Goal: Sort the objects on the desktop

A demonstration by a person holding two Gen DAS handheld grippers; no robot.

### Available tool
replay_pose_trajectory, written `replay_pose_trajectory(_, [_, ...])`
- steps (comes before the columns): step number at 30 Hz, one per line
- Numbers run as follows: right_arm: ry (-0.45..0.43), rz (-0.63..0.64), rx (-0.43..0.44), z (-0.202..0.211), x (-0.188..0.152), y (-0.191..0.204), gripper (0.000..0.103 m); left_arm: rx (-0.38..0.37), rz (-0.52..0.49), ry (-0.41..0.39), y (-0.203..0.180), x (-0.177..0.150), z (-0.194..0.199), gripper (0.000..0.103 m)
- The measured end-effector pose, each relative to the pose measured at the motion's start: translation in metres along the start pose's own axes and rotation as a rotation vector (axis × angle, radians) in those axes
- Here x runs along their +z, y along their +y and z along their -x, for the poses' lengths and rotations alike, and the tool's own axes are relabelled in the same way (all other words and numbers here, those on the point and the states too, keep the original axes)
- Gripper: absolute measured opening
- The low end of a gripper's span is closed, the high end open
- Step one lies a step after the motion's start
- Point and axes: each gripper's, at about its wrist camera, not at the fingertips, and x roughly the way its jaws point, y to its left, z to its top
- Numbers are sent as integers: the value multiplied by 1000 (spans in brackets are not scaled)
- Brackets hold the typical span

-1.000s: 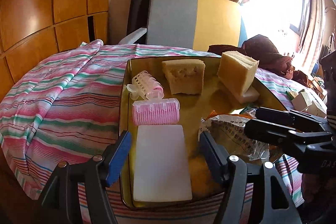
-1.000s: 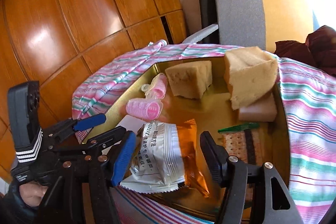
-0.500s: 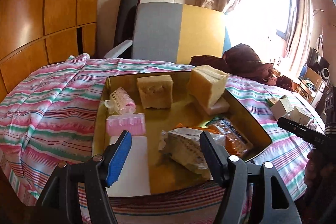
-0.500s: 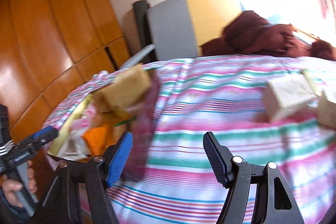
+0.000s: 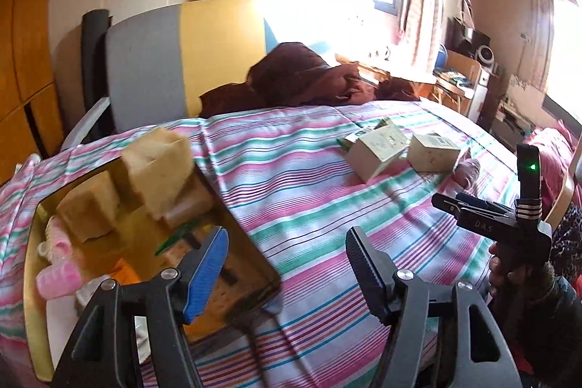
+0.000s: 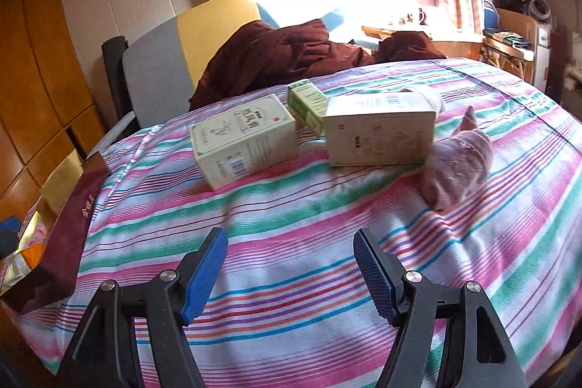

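**A:** How do the two grippers stand?

**B:** The left gripper is spread wide with nothing between its fingers, and it hangs over the near corner of the gold tray. The right gripper is just as wide and also empty, above bare striped tablecloth. In the left wrist view its dark body shows off to the right, gripped by a hand.

**A:** What lies around the left one?

**B:** Left of it and beyond, inside the tray: two yellow sponge blocks stacked toward the far side, pink hair rollers at the far-left edge, and a flat white pad at the near end. The rest of the tray's contents are blurred.

**A:** And ahead of the right one?

**B:** Well ahead sit three boxes close together: a cream carton to the left, a small green box behind the gap, and a white carton to the right. Touching that white carton's right end is a crumpled pink glove. The tray's dark red outer wall is far left.
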Motion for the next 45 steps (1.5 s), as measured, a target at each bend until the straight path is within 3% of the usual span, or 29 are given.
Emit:
replay_pose_trajectory(7, [-16,-34,39,-5,-7,-12,76,-15,-273,37,-69,39,-46,69])
replay_pose_trajectory(13, [-37,-69,107,-6,-11,-17,80,-12,-433,127,-92,65,-90,75])
replay_pose_trajectory(23, [-73,-90,206,-6,-14,-21,85,-64,-542,206,-110,93,-146,80])
replay_pose_trajectory(30, [-80,-89,230,-6,-15,-21,86,-96,-559,242,-108,108,-179,80])
replay_pose_trajectory(37, [-77,-82,239,-6,-16,-19,87,-147,-613,262,-119,107,-197,80])
replay_pose_trajectory(43, [-75,-79,240,-5,-16,-19,88,-143,-630,286,-129,104,-213,80])
replay_pose_trajectory(44, [-74,-78,239,-5,-16,-19,88,-144,-618,297,-129,103,-216,79])
replay_pose_trajectory(45, [-73,-78,238,-5,-16,-19,88,-144,-607,308,-129,102,-219,70])
